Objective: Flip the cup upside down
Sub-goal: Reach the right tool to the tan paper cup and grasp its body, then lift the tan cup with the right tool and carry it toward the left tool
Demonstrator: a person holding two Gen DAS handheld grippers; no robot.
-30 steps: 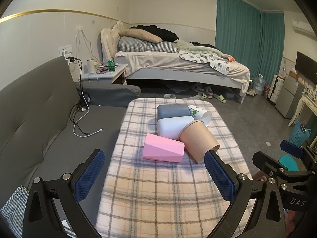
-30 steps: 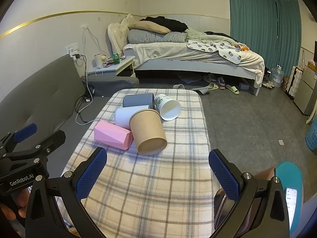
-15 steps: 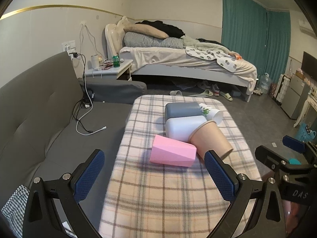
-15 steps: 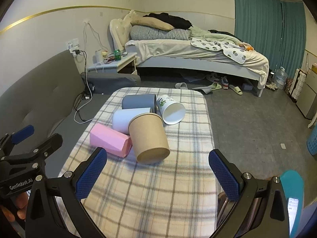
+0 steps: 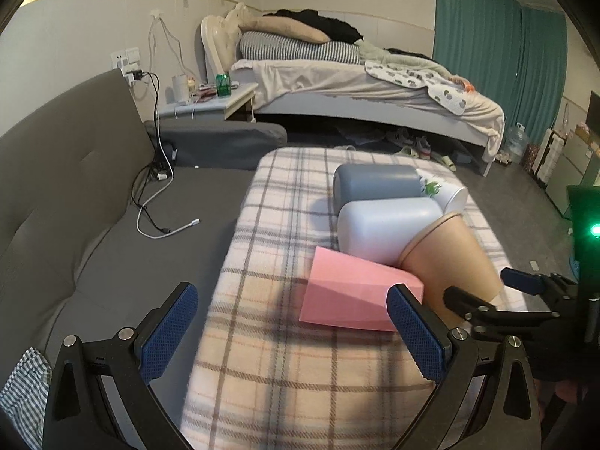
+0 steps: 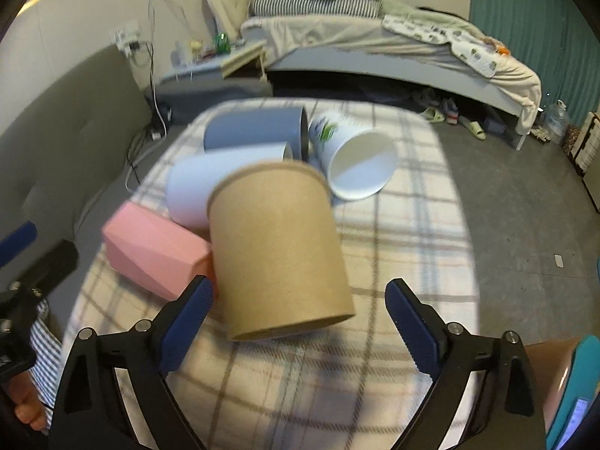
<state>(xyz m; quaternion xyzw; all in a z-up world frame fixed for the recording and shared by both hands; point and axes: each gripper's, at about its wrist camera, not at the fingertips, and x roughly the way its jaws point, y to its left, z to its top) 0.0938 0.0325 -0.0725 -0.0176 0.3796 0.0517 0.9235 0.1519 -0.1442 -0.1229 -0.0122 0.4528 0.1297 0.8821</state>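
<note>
A brown paper cup [image 6: 279,251] lies on its side on the plaid-covered table [image 6: 393,262], base toward me. It also shows in the left wrist view [image 5: 450,258]. My right gripper [image 6: 300,322] is open, its jaws on either side of the cup's base, not touching it. A pink faceted cup [image 5: 356,296], a white cup [image 5: 386,228], a grey cup [image 5: 375,183] and a white printed cup [image 6: 356,161] lie beside it. My left gripper [image 5: 292,333] is open and empty, just short of the pink cup.
A grey sofa [image 5: 75,206] with cables [image 5: 157,202] runs along the table's left side. A bed [image 5: 356,86] and a nightstand [image 5: 210,105] stand behind. Bare floor [image 6: 525,206] lies to the right of the table.
Both grippers have moved forward toward the cups. The right gripper's jaws now flank the brown cup's base, and that view is blurred by motion.
</note>
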